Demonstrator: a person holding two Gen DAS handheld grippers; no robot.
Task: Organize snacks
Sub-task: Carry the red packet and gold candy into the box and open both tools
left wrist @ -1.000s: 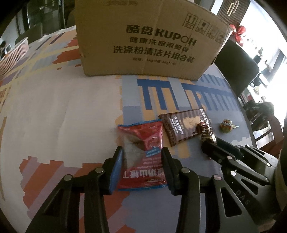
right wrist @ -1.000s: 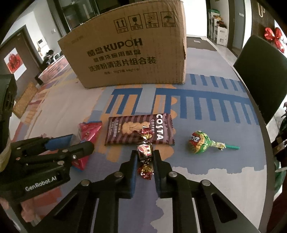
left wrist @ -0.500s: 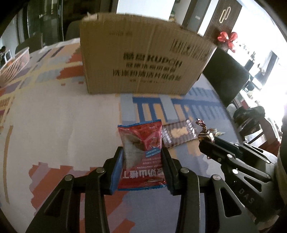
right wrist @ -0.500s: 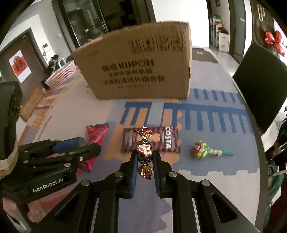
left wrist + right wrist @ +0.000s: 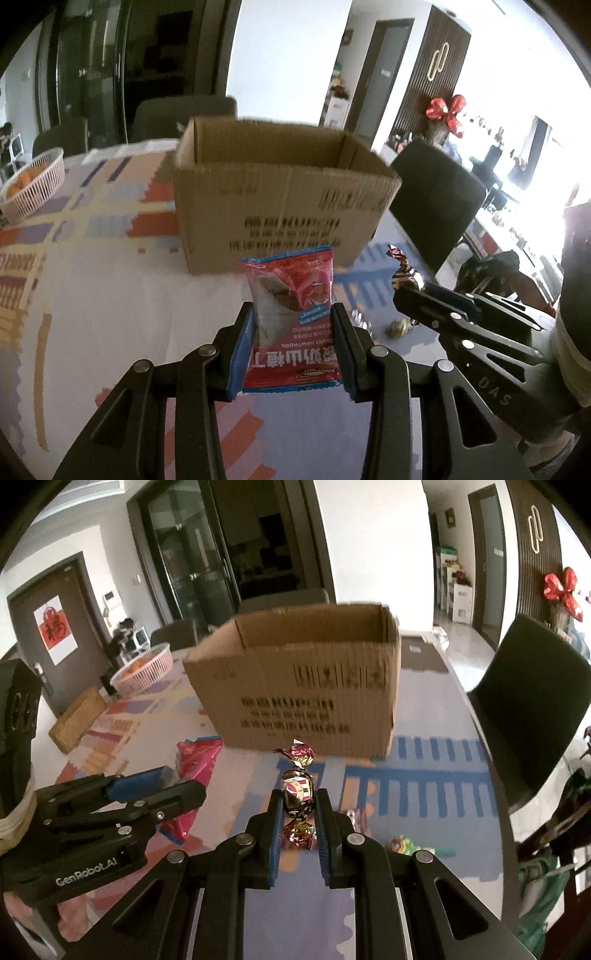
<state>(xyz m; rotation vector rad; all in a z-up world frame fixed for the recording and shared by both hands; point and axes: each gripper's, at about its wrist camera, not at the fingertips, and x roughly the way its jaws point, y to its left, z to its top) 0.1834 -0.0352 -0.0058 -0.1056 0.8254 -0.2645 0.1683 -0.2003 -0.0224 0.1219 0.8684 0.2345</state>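
left gripper (image 5: 293, 347) pinches red snack packet (image 5: 291, 325) by its sides, held above table. right gripper (image 5: 298, 814) narrowly closed on foil-wrapped candy (image 5: 297, 794). cardboard box (image 5: 306, 686) ahead.

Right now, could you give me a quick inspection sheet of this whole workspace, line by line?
Surface: table with a colourful patterned cloth.
Job's things: open cardboard box, upright, top flaps open; red snack packet and wrapped candy both lifted off the table in front of it.
Clutter: lollipop lying on the cloth; pink basket with orange fruit at the far left.
Grippers: left gripper shut on the packet's sides; right gripper shut on the candy's middle.
Cables: nothing seen.
Surroundings: dark chair at the right edge, glass doors and a red bow on the wall behind.
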